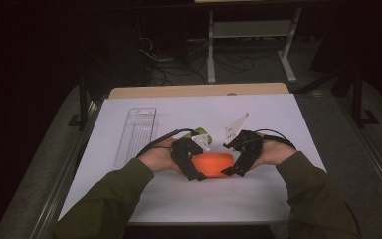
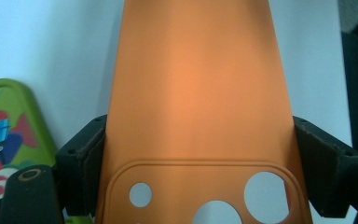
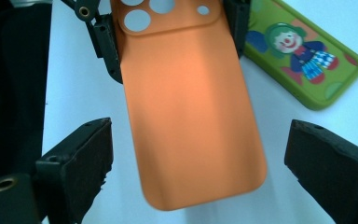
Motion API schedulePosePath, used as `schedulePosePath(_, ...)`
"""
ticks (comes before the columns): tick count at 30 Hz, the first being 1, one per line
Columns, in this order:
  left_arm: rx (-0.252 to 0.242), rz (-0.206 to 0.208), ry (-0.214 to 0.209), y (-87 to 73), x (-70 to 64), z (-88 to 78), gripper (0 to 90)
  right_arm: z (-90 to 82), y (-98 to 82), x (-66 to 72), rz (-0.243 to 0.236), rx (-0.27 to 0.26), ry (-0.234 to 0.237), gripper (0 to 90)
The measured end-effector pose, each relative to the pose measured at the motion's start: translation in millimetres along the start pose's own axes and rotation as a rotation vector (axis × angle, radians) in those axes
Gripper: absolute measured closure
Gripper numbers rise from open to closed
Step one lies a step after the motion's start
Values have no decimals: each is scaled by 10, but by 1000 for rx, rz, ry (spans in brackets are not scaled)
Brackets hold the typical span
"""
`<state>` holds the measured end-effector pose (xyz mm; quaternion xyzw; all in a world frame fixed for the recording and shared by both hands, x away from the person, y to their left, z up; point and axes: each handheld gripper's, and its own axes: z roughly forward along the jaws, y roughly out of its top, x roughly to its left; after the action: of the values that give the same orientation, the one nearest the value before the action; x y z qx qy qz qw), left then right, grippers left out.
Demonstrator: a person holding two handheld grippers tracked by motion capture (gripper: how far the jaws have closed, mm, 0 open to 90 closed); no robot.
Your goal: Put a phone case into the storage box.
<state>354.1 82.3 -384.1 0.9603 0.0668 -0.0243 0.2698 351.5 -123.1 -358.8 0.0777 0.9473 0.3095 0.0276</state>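
An orange phone case [image 1: 213,164] [image 2: 198,107] [image 3: 186,107] lies near the middle of the white table, back side up, with round camera holes at one end. My left gripper [image 1: 195,167] [image 2: 198,172] is shut on the case's two long edges at the camera-hole end. Facing it, my right gripper [image 1: 234,167] [image 3: 198,172] is open, its jaws standing wide on either side of the case's plain end without touching it. The left gripper's fingers [image 3: 106,44] clamp the far end in the right gripper view.
A green phone case with a clown picture [image 1: 202,133] [image 2: 4,135] [image 3: 307,56] lies just beyond the orange one. A clear plastic tray [image 1: 136,135] stands on the white sheet [image 1: 278,114] at the left. A desk frame and cables stand beyond the table.
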Motion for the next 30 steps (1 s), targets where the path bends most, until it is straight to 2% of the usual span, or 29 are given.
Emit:
schedulePosePath(2,11,-11,19,-11,2,-5,157,-34,-35,-11,27,-20,-17,70)
schedulePosePath(4,13,-34,42,-23,-4,-5,157,-68,-78,-33,42,-37,-31,70)
schedulePosePath(7,10,-70,69,-45,2,-27,157,-114,-152,-57,91,-60,-54,70)
schedulePosePath(11,2,-129,100,-78,27,-60,157,-140,-238,-54,159,-66,-86,68)
schedulePosePath(13,-14,-160,105,-94,38,-80,157,-138,-280,-46,172,-65,-102,62)
schedulePosePath(15,-34,-182,110,-108,48,-93,157,-144,-324,-22,215,-71,-127,63)
schedulePosePath(16,-48,-203,106,-117,51,-105,157,-151,-345,-3,251,-77,-128,62)
schedulePosePath(19,-59,-245,116,-137,58,-120,157,-165,-441,29,295,-93,-170,63)
schedulePosePath(21,-60,-251,112,-151,69,-132,157,-167,-487,62,358,-126,-180,63)
schedulePosePath(27,-83,-308,129,-190,91,-159,157,-163,-591,106,425,-172,-250,68)
schedulePosePath(30,-85,-324,142,-197,98,-164,157,-131,-624,153,467,-187,-284,72)
